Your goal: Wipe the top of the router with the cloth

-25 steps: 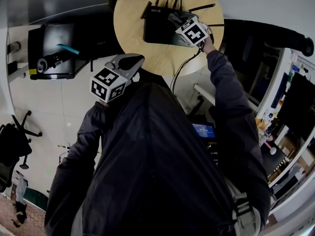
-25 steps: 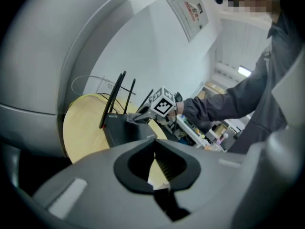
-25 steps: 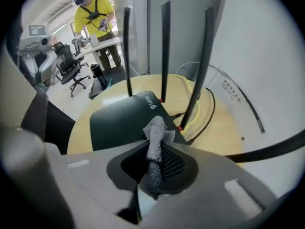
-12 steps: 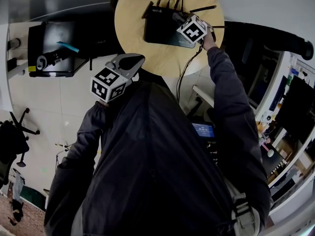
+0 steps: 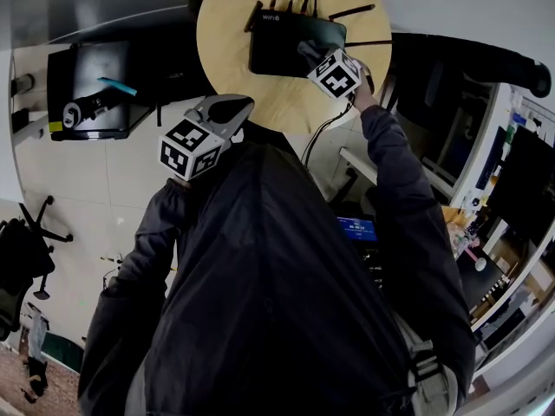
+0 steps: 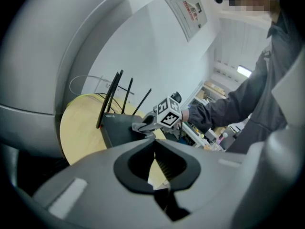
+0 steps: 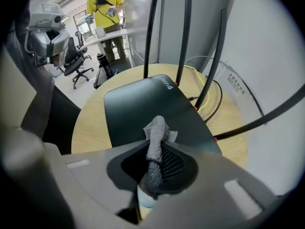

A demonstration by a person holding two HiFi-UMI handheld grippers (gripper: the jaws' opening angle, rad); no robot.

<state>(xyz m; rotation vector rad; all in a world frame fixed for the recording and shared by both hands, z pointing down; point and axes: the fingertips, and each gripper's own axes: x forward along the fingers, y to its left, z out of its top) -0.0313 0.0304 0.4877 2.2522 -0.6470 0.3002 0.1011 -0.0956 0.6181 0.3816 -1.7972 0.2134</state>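
Note:
A black router [image 5: 290, 42] with several upright antennas lies on a round wooden table [image 5: 230, 55]. My right gripper [image 5: 306, 49] reaches over the router's near right part, shut on a grey cloth. In the right gripper view the cloth [image 7: 156, 130] sticks up out of the jaws of that gripper [image 7: 155, 151], its tip against the router's top [image 7: 143, 106]. My left gripper [image 5: 231, 108] is held back near my chest, short of the table, shut with nothing in it. The left gripper view shows its closed jaws [image 6: 153, 149], with the router [image 6: 119, 128] and the right gripper [image 6: 143, 126] beyond.
Cables [image 7: 212, 97] run behind the router, and one cable [image 5: 323, 121] hangs off the table's near edge. A dark desk with a screen [image 5: 91, 85] stands left of the table. An office chair [image 5: 26, 250] is on the floor. A person in a yellow shirt [image 7: 108, 6] stands far off.
My right gripper has slid with the cloth across the router's top toward its near edge. The left gripper has stayed where it was.

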